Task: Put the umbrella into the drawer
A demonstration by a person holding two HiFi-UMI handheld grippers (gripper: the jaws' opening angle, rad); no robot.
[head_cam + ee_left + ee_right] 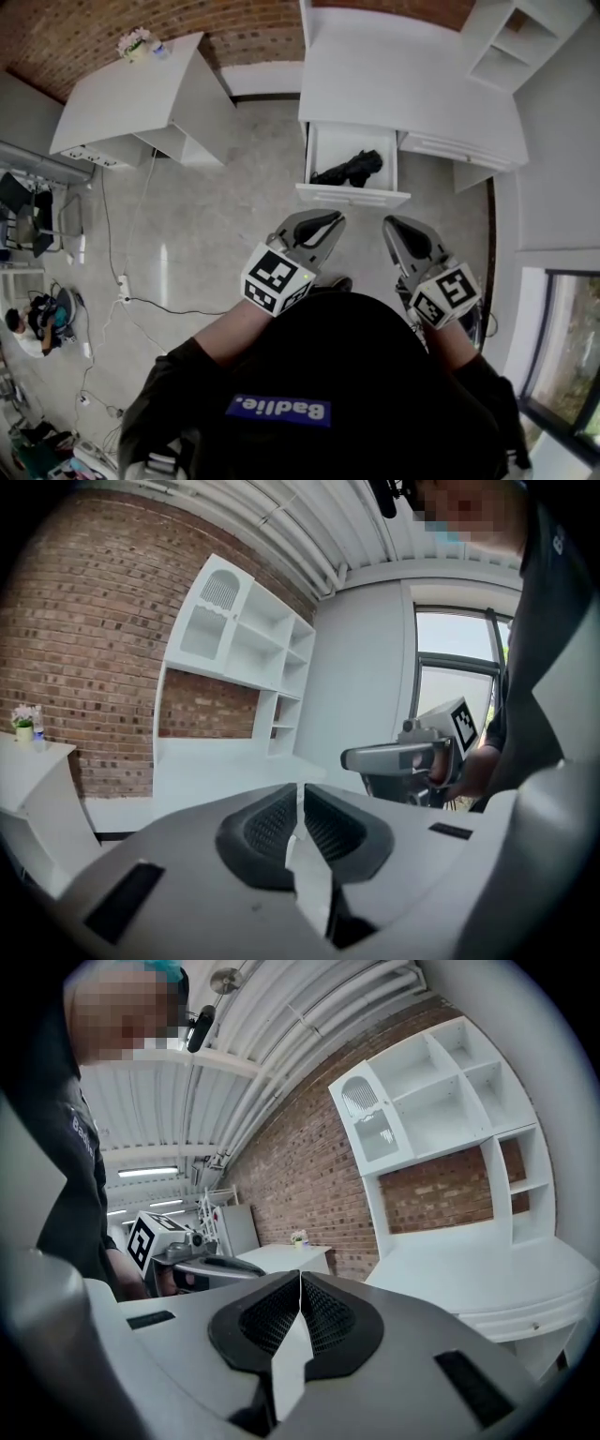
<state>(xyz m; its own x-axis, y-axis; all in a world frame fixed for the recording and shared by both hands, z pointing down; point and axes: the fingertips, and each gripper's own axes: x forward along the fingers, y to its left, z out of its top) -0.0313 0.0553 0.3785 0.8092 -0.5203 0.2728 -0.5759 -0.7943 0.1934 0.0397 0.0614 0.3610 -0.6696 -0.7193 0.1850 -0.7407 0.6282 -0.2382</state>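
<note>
**Close to the chest: both grippers empty, umbrella in the drawer**

Nearest the body, the left gripper and the right gripper are held side by side in front of the person's dark top. Each has its jaws pressed together with nothing between them. That suggests neither has anything to carry now. Beyond them, across a strip of grey floor, the white pull-out drawer of the white desk stands open. The black folded umbrella lies inside it, towards the front edge. The placing looks done. Pushing the open drawer home may be what remains, and closed jaws would suit such a push. Behind the desk rises the red brick wall.
</note>
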